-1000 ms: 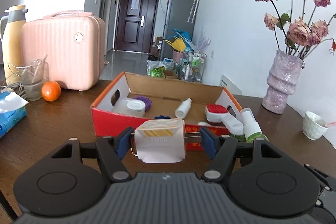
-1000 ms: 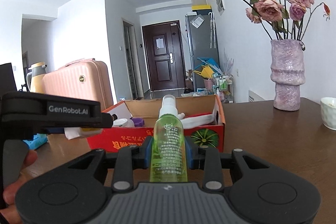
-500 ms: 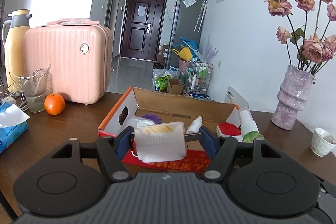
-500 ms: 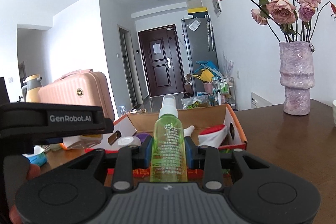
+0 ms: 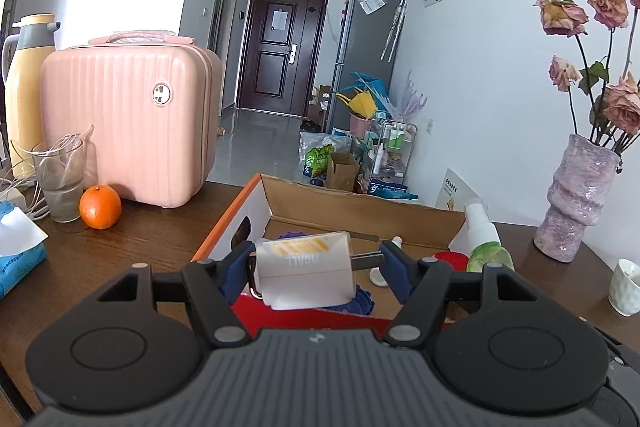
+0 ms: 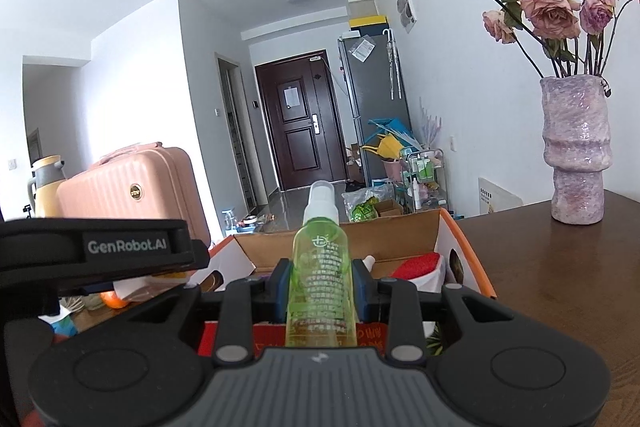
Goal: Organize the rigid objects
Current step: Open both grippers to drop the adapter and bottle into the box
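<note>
My left gripper (image 5: pixel 316 267) is clamped on a white plug adapter (image 5: pixel 306 273): one blue finger presses the adapter's body and the other meets its metal prongs, so the adapter lies sideways between the fingers. It is held above the near wall of the open cardboard box (image 5: pixel 360 205), which stands on the dark wooden tabletop (image 5: pixel 132 247). My right gripper (image 6: pixel 322 277) is closed on a green spray bottle (image 6: pixel 321 279), held upright with its white nozzle at the top, also at the near side of the box (image 6: pixel 460 247). The same bottle appears in the left view at the box's right wall (image 5: pixel 486 247). Inside the box I can see a red-topped item (image 6: pixel 416 261), a small white bottle and a purple object, only partly visible. On the tabletop toward its left edge stand a pink case (image 5: pixel 128 123), an orange (image 5: pixel 100 207), a glass (image 5: pixel 62 179) and a yellow thermos (image 5: pixel 28 87). Toward the right edge stand a purple vase (image 6: pixel 576 147) with dried roses and a small white cup (image 5: pixel 626 285).
</note>
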Available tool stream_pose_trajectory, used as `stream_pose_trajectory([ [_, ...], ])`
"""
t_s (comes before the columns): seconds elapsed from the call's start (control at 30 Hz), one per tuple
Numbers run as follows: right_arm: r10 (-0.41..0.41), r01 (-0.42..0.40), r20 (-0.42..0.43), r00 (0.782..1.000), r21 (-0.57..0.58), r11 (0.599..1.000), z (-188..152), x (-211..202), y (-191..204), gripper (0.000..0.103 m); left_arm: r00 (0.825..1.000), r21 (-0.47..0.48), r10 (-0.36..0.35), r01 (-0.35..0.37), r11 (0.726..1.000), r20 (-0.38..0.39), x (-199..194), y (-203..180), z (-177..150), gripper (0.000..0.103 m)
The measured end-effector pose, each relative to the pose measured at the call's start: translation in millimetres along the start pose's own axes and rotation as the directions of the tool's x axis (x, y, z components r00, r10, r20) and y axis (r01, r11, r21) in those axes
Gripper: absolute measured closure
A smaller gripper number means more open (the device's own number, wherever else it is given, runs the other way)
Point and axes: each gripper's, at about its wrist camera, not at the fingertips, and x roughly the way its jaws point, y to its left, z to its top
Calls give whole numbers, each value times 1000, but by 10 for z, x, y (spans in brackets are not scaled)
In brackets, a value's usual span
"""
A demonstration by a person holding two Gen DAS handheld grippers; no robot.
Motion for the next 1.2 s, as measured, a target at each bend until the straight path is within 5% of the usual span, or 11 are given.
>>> stream_pose_trajectory([
  [1.2,-65,64,-13,998,-15,998,150,812,29,73,999,44,49,-50,998,23,793,-47,249,34],
])
